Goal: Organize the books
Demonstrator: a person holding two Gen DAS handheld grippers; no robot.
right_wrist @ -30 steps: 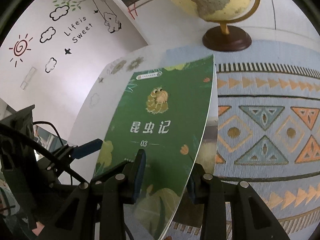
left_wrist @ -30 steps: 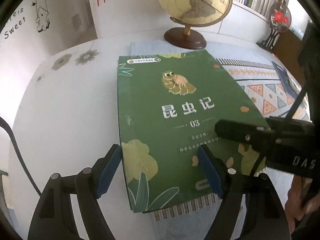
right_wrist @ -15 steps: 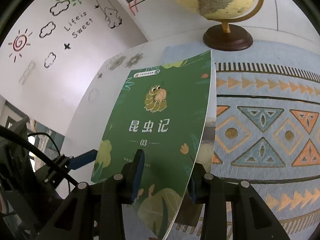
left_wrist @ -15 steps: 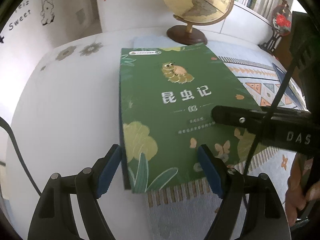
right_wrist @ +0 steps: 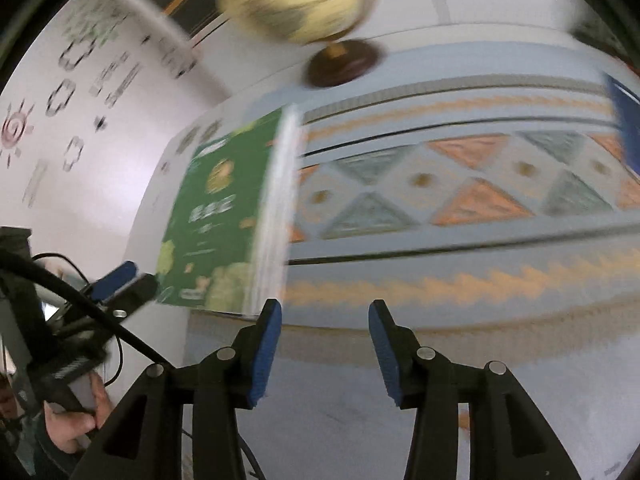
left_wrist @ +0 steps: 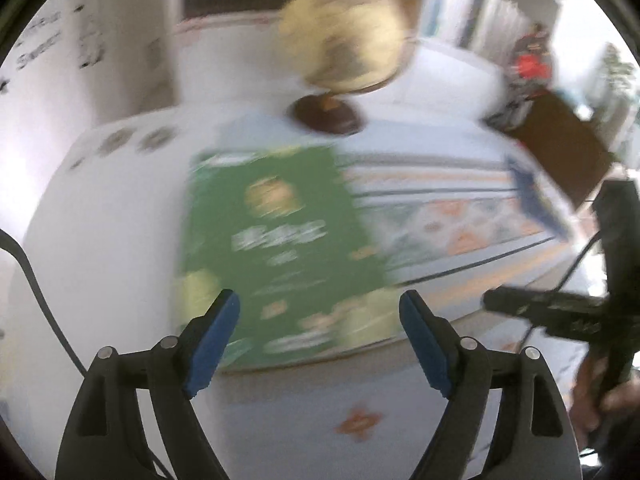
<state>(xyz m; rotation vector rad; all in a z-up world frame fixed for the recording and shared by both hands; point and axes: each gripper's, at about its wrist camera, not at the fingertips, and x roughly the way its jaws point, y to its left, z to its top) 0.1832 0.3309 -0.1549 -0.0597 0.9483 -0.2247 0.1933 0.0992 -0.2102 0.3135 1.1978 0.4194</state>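
Note:
A green book (left_wrist: pixel 276 248) with white title letters lies flat, partly on the white table (left_wrist: pixel 100 220) and partly on the patterned mat (right_wrist: pixel 440 184). My left gripper (left_wrist: pixel 319 296) hovers over the book's near edge, its jaws opening, and the blue pads (left_wrist: pixel 216 336) stand clear of the cover. My right gripper (right_wrist: pixel 325 306) is over the mat just right of the book (right_wrist: pixel 224 208); its jaws are opening with nothing between them. Both views are blurred by motion. A hand (right_wrist: pixel 76 420) holds the left gripper's handle.
A globe (left_wrist: pixel 344 40) on a dark wooden foot stands behind the book. A dark blue book (left_wrist: pixel 532 196) lies on the mat's far right. Bookshelves and a brown board are at the back right. A wall with drawings is on the left.
The right gripper has let go of the green book's right edge and slid right over the mat. The left gripper has drawn back and risen. The book now lies flat.

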